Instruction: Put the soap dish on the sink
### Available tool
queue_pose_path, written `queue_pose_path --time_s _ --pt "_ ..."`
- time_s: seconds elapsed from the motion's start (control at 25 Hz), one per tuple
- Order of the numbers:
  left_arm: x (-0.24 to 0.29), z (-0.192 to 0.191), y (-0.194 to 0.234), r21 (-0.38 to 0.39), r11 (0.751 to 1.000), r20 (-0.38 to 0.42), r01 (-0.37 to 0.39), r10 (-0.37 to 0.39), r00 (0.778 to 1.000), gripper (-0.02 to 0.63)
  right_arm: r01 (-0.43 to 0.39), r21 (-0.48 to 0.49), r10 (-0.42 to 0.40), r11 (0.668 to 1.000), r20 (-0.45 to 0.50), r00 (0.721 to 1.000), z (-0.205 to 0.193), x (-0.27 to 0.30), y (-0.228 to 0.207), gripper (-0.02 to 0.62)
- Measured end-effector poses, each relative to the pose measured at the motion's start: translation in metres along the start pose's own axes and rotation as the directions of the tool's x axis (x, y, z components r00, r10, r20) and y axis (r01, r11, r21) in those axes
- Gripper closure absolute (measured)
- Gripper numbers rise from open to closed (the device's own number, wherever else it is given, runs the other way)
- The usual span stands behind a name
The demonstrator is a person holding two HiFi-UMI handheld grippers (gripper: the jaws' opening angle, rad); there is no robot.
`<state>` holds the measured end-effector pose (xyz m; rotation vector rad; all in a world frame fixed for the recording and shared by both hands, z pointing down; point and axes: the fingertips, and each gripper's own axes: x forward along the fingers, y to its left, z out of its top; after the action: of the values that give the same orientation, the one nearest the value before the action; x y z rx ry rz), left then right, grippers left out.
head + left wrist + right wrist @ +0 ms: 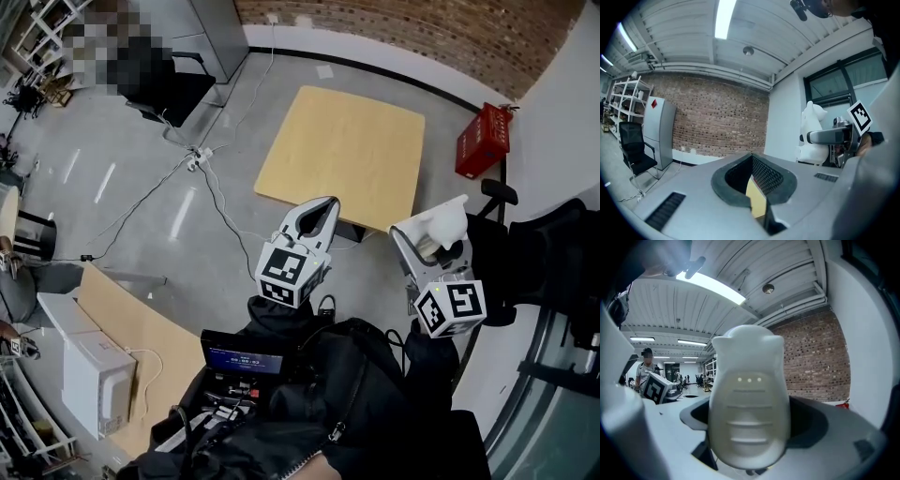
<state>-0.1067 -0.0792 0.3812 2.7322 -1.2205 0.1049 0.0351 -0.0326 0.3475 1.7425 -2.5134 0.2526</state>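
Soap dish (747, 404) is clamped in mid-air by the right gripper (433, 242), the left gripper (317, 214) is closed and empty, and no sink is visible, so placement is judged outstanding.

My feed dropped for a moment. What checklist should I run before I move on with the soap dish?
1. Soap dish clamped in right gripper: ok.
2. Left gripper shut and empty: ok.
3. Sink in sight: not ok, no view shows one.
4. Floor ahead free: not ok, cables trail beside the wooden table.
5. How firm the grip on the dish is: cannot tell.
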Motion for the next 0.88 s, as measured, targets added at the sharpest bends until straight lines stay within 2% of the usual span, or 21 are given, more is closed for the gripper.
queue_pose_path --time_s 0.16,0.36,0.64,0.88 --pt "0.01 -0.009 0.01 -0.019 1.0 -0.02 -0.006 0.005 1.0 0.603 -0.001 0.009 0.002 1.0 -0.02 1.0 -0.005 0.014 -0.007 0.112" --pt "0.048 -0.006 0.017 -0.032 0.999 -0.033 -0.005 0.003 0.999 0.603 -0.022 0.018 0.022 1.0 -0.049 0.999 -0.002 0.047 -0.037 0.112" --pt "0.08 -0.002 0.035 0.007 1.0 -0.033 -0.023 0.023 0.999 0.603 -0.067 0.009 0.067 0.998 -0.038 0.997 -0.004 0.086 -0.056 0.112" --pt "0.15 0.017 0.034 0.03 0.999 -0.036 -0.034 0.035 0.999 0.603 -0.094 -0.003 0.094 0.996 -0.075 0.993 0.0 0.123 -0.116 0.113"
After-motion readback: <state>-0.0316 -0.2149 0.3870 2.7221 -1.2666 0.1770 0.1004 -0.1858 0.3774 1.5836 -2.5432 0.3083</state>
